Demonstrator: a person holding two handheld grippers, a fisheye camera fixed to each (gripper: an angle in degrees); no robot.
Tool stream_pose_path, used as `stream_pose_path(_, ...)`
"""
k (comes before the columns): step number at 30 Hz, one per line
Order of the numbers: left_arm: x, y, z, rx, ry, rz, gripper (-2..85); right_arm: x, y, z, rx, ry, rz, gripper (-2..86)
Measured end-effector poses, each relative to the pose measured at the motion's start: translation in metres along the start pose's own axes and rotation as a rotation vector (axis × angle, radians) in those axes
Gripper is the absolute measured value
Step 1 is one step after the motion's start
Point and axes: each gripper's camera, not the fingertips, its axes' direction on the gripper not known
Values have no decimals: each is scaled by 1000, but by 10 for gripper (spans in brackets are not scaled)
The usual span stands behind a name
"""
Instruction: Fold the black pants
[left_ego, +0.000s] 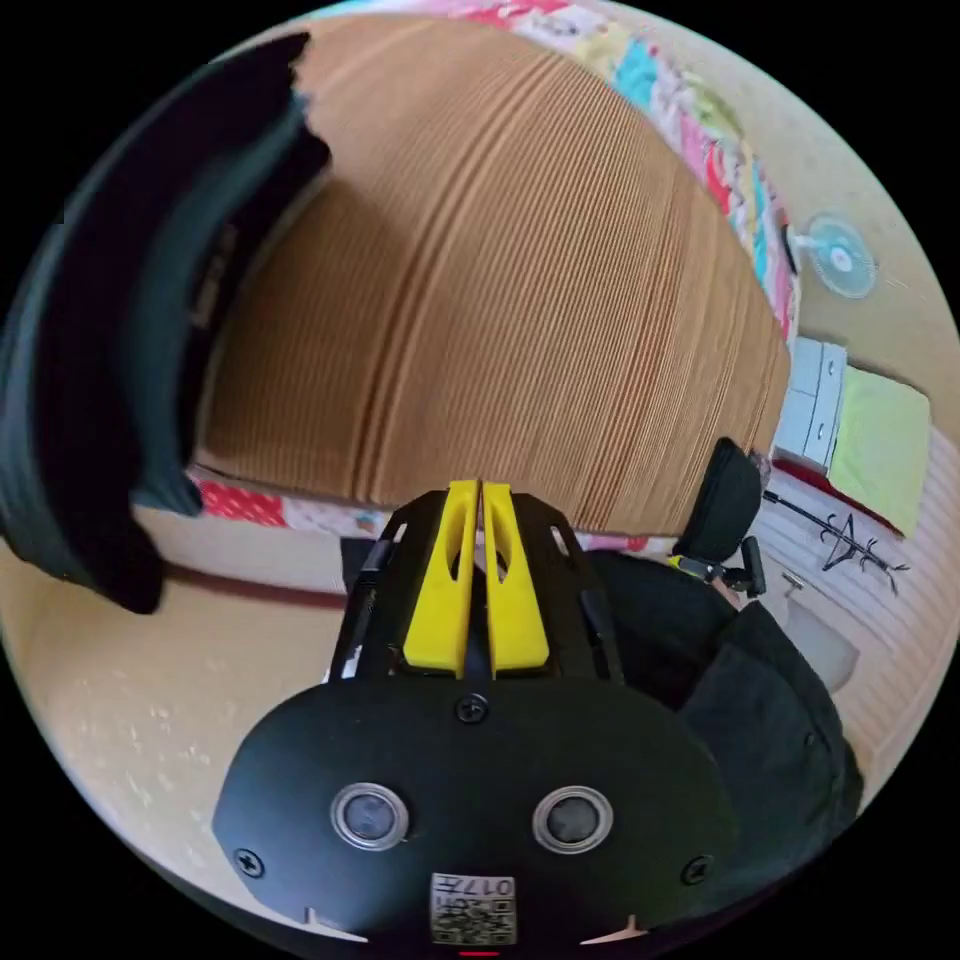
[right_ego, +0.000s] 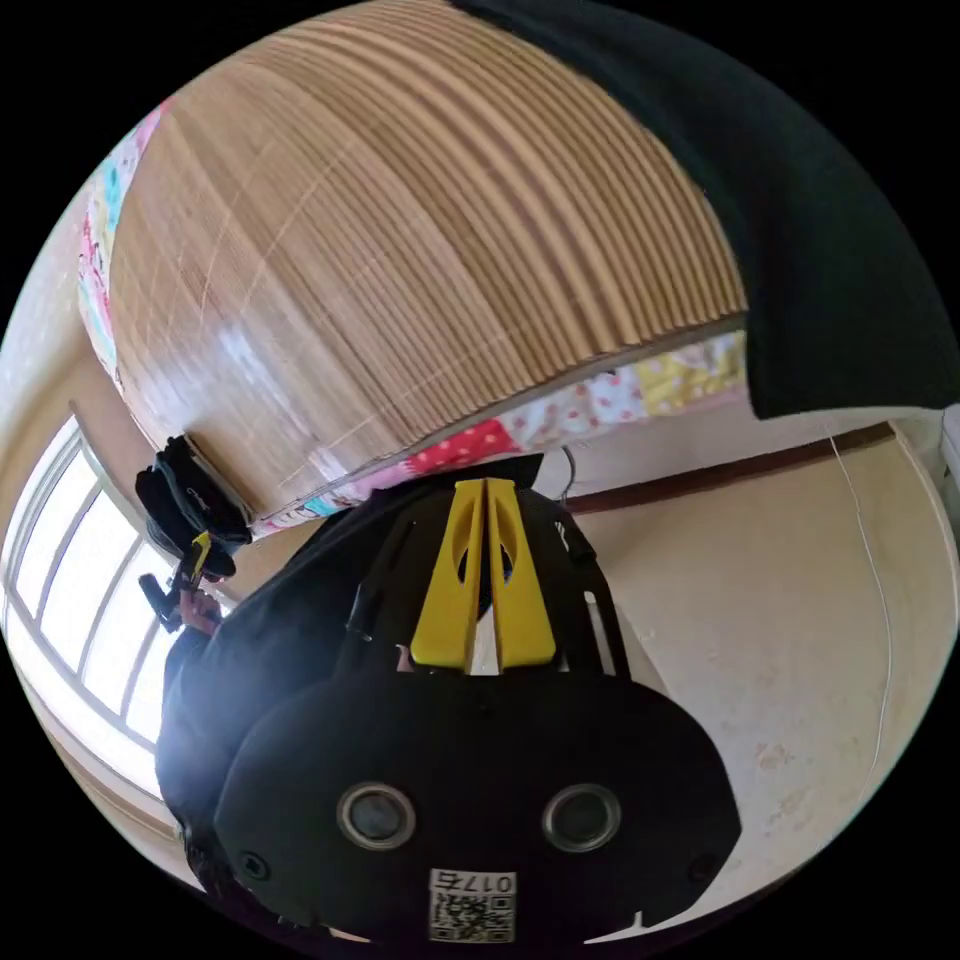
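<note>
The black pants (left_ego: 95, 350) lie bunched at the left end of a ribbed bamboo mat (left_ego: 500, 260) and hang over its edge. My left gripper (left_ego: 480, 487) is well to the right of them, its yellow jaws pressed together with nothing between. In the right gripper view the pants (right_ego: 830, 220) drape over the mat (right_ego: 400, 230) at the upper right. My right gripper (right_ego: 485, 484) is also shut and empty, apart from the pants. Each view catches the other gripper: the right one (left_ego: 725, 510) and the left one (right_ego: 185, 515), both at the end of a black sleeve.
A patchwork quilt (right_ego: 600, 400) shows under the mat's edge, above a pale floor (right_ego: 800, 620) with a thin cable. A wall fan (left_ego: 840, 255), white drawers (left_ego: 812, 400), a green cloth (left_ego: 885, 445) and a bright window (right_ego: 70, 600) surround the bed.
</note>
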Motion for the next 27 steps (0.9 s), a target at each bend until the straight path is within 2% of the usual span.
stream_pose_path(3, -13, 45, -64, 275, -86, 104, 14, -53, 5, 18, -5, 49, -66, 3)
stream_pose_path(4, -23, 64, -84, 365, -157, 88, 47, -72, 9, 26, -1, 69, -99, 3)
stream_pose_path(7, -60, 96, -109, 485, -328, -32, 151, -113, 18, 51, 5, 140, -168, 3)
stream_pose_path(11, -103, 99, -76, 360, -259, 17, 151, -147, 30, 90, -31, 273, -223, 2)
stream_pose_path(13, -107, 115, -55, 366, -336, 70, 127, -155, 36, 102, -38, 306, -228, 2)
stream_pose_path(17, -111, 135, -48, 342, -365, 75, 87, -165, 56, 104, 58, 251, -240, 2)
stream_pose_path(18, -120, 138, -54, 318, -321, 73, 66, -165, 59, 102, 78, 234, -241, 2)
stream_pose_path(20, -151, 144, -72, 313, -121, 64, 47, -162, 74, 90, 176, 148, -232, 2)
stream_pose_path(21, -177, 152, -87, 350, 84, 76, 44, -160, 78, 85, 206, 121, -229, 2)
stream_pose_path(22, -200, 163, -104, 409, 320, 159, 43, -156, 87, 75, 269, 61, -225, 2)
stream_pose_path(23, -210, 168, -113, 439, 457, 233, 42, -152, 97, 63, 336, 0, -225, 3)
stream_pose_path(24, -227, 181, -133, 507, 723, 349, 41, -149, 103, 57, 368, -28, -227, 3)
stream_pose_path(25, -233, 196, -156, 603, 906, 457, 41, -144, 114, 44, 426, -75, -234, 4)
stream_pose_path(26, -230, 203, -168, 647, 957, 526, 41, -140, 125, 32, 469, -116, -246, 4)
stream_pose_path(27, -212, 217, -194, 693, 1004, 694, 41, -138, 130, 26, 487, -140, -255, 4)
